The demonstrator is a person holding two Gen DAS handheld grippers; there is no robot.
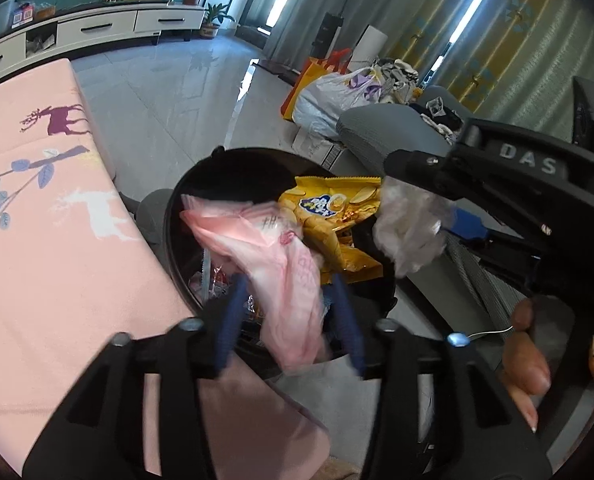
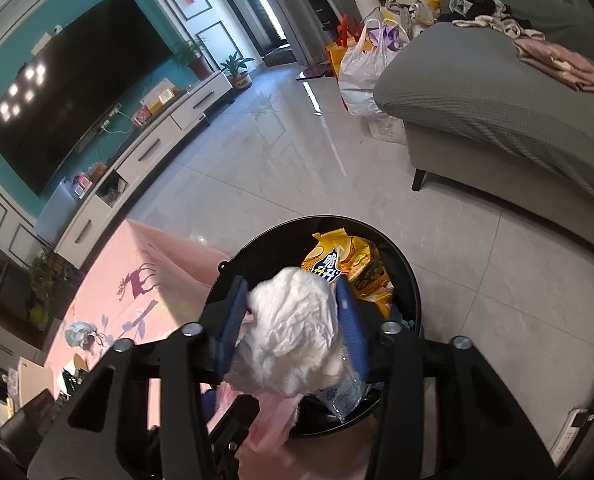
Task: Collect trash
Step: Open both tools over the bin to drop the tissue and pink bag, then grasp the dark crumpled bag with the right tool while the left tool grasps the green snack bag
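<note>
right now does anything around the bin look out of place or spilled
Nothing is spilled. The pink wrapper between the left gripper fingers and the white crumpled wad between the right gripper fingers both hang over the black bin. The yellow snack bag already lies inside.

The pink wrapper (image 1: 285, 276) blurred near its lower end, and it covered most of the black bin (image 1: 217, 172)'s contents (small scraps beneath stayed unreadable).

We see a crumpled pink plastic wrapper (image 1: 293, 280) and a crumpled white tissue wad (image 2: 293, 332) over a round black trash bin (image 2: 411, 280) containing a yellow snack bag (image 1: 333, 216).
</note>
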